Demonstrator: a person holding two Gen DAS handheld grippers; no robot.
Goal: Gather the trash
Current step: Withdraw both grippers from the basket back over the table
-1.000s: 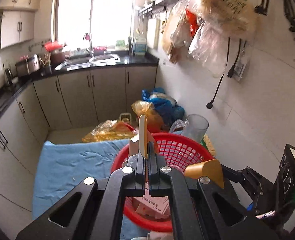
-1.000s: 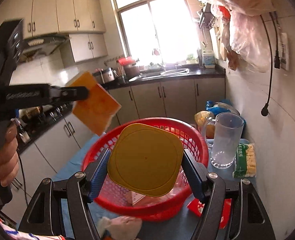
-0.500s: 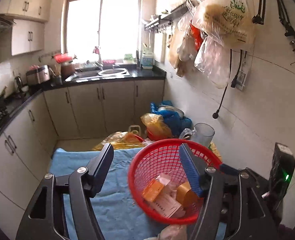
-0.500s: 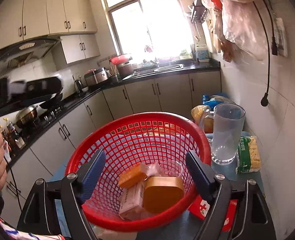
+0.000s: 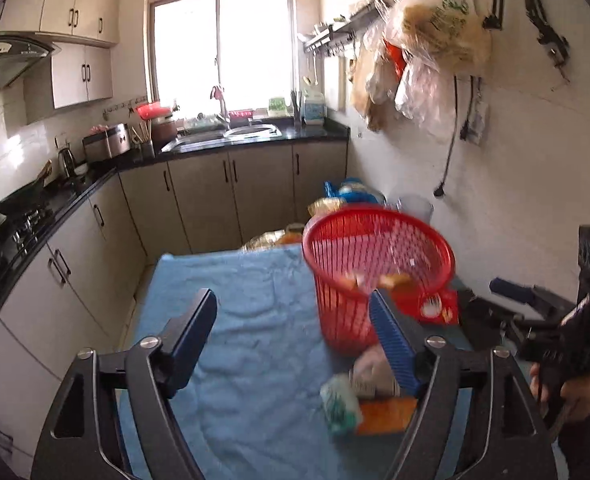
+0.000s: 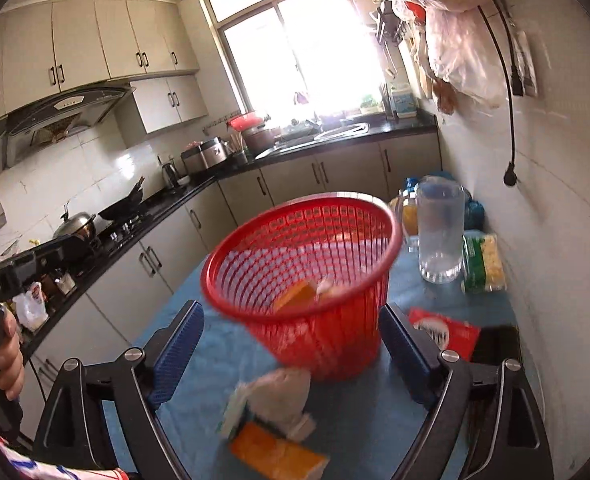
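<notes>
A red mesh basket (image 5: 335, 300) (image 6: 327, 344) stands on the blue-covered table (image 5: 235, 320), with orange and yellow trash (image 6: 295, 294) in its bottom. In front of it lie a crumpled white bag (image 6: 279, 396), a small green-printed wrapper (image 5: 339, 404) and an orange box (image 6: 275, 454) (image 5: 387, 416). My left gripper (image 5: 291, 332) hovers over the cloth left of the basket, jaws opening, nothing between them. My right gripper (image 6: 291, 348) sits just short of the basket above the bag, jaws opening, holding nothing.
A red packet (image 6: 443, 330) lies right of the basket. A clear glass pitcher (image 6: 439, 232) and a green-and-yellow packet (image 6: 481, 264) stand by the right wall. Bags hang above (image 5: 435, 40). Kitchen counters run along the left and the far side.
The left gripper let go of the flat orange packet and the right let go of the yellow lidded tub; both now lie in the basket. Both grippers opened wide and drew back, the left shifting leftwards.
</notes>
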